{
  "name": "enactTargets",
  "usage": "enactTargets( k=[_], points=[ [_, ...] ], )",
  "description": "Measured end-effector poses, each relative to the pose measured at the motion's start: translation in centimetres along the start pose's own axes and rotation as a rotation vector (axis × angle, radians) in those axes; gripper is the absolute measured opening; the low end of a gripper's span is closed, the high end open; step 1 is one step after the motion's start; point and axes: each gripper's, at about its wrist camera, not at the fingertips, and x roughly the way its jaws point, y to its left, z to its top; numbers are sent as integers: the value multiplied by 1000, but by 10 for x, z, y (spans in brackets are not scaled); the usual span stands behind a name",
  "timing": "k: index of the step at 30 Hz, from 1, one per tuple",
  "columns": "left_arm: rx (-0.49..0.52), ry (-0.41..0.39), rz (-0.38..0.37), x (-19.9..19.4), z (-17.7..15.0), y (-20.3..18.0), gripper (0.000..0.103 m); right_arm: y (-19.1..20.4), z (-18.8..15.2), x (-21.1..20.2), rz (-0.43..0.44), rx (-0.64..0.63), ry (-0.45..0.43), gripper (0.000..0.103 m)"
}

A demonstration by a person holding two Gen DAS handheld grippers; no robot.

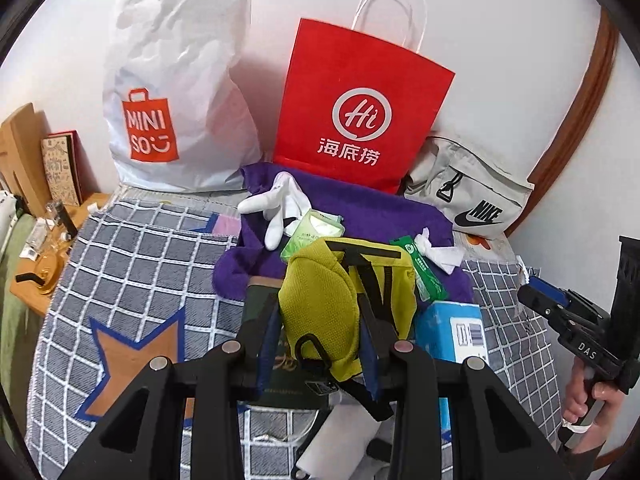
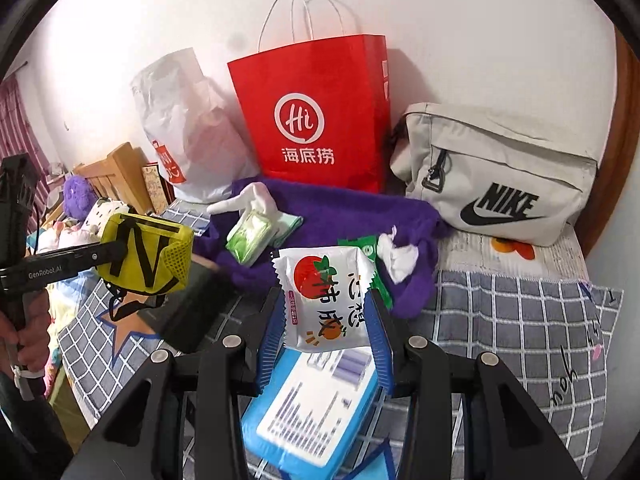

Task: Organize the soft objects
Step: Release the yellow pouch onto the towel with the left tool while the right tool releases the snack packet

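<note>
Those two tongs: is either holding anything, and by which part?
Left tongs pinch the yellow mesh pouch by its end; right tongs clamp the white snack packet by its sides.

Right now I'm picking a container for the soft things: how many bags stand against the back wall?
3. The white Miniso bag on the left, the red paper bag in the middle, the grey Nike bag slumped on the right. Others may be hidden behind them.

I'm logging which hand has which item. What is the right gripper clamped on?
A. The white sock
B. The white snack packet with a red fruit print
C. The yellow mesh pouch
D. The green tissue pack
B: the right gripper has its blue pads against both sides of the white snack packet; the yellow mesh pouch is in the left gripper.
</note>
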Motion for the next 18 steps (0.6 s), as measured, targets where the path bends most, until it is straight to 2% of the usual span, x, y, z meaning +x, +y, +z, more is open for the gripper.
enactTargets(
  k=[18],
  points=[
    [25,64,3,67,47,-11,34,-16,43,75,-1,-23,48,41]
  ],
)
